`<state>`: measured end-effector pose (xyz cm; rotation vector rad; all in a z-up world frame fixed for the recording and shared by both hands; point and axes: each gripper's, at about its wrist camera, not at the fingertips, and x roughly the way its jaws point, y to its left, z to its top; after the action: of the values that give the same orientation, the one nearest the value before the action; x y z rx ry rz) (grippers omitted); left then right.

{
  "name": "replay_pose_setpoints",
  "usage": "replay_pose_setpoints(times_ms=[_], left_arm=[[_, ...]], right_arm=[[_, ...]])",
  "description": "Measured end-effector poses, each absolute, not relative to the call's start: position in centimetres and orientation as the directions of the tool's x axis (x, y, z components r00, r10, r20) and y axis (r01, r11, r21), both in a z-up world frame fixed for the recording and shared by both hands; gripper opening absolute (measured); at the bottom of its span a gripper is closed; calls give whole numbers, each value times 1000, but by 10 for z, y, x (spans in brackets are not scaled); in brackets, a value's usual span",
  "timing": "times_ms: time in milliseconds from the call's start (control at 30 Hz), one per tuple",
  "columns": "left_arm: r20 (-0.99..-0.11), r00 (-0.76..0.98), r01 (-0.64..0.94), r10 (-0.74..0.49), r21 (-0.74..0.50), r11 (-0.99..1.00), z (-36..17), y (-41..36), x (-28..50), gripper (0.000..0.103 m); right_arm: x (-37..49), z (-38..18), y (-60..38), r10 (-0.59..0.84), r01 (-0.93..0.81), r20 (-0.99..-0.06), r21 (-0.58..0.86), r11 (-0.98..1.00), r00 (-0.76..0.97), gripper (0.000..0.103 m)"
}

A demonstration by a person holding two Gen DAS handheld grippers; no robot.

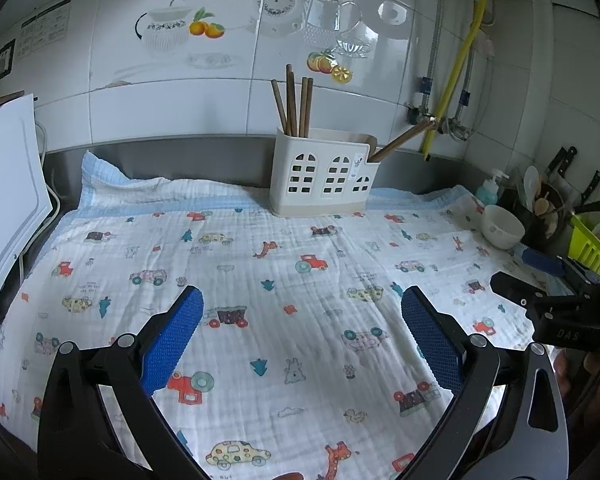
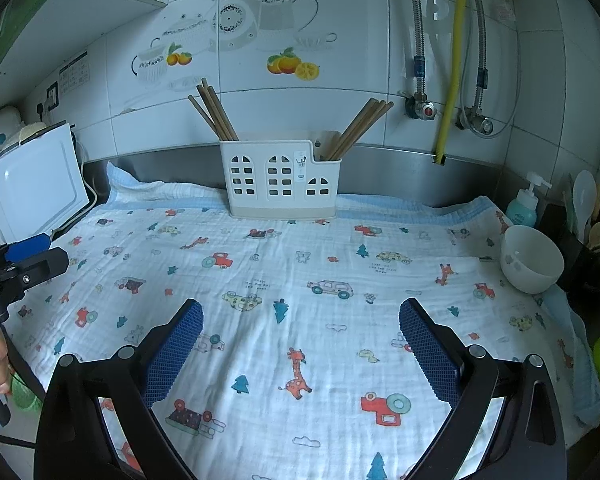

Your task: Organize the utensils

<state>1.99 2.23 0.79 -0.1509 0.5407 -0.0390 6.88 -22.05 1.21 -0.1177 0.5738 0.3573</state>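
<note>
- White cutting board [image 2: 36, 184] leans upright at the counter's left edge.
- Left gripper [image 1: 302, 322]: jaws wide apart, nothing between them, hovering over the printed cloth [image 1: 260, 264] near the front edge of the counter.
- Utensil holder [image 2: 278, 178], white with window cut-outs, stands at the back edge of the counter, on the cloth, against the steel backsplash.
- Chopsticks, left bundle [image 2: 214, 114], stand in the holder's left compartment and lean left; right bundle [image 2: 362, 126] sits in the lower right compartment and leans right.
- Right gripper [image 2: 300, 322]: jaws wide apart, empty, over the cloth near the front edge.
- White bowl [image 2: 534, 260] rests at the cloth's right edge.
- Soap bottle [image 2: 524, 204] stands behind the bowl.
</note>
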Motion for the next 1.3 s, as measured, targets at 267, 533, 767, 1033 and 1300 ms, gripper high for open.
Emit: replay_pose_setpoints(times_ms=[267,533,767,1033,1300], left_arm=[[-511,856,0,-79,-152,988,8,19,20,98],[-513,855,-2,-76,-150,989,7,19,20,98],[-517,853,-4,-75,-150,989,6,19,21,98],[-527,847,-14,-64,-142,990,2,19,20,98],[-532,844,-16,-61,-139,990,1,19,20,98]], right_arm=[[68,12,-220,299,-365,-550,-12,931,780,95],[68,12,-221,302,-367,-550,-8,930,779,96],[68,13,-221,301,-366,-549,-10,931,780,96],[68,13,-222,302,-366,-549,-8,931,779,96],[68,13,-222,303,-369,-550,-11,929,778,96]])
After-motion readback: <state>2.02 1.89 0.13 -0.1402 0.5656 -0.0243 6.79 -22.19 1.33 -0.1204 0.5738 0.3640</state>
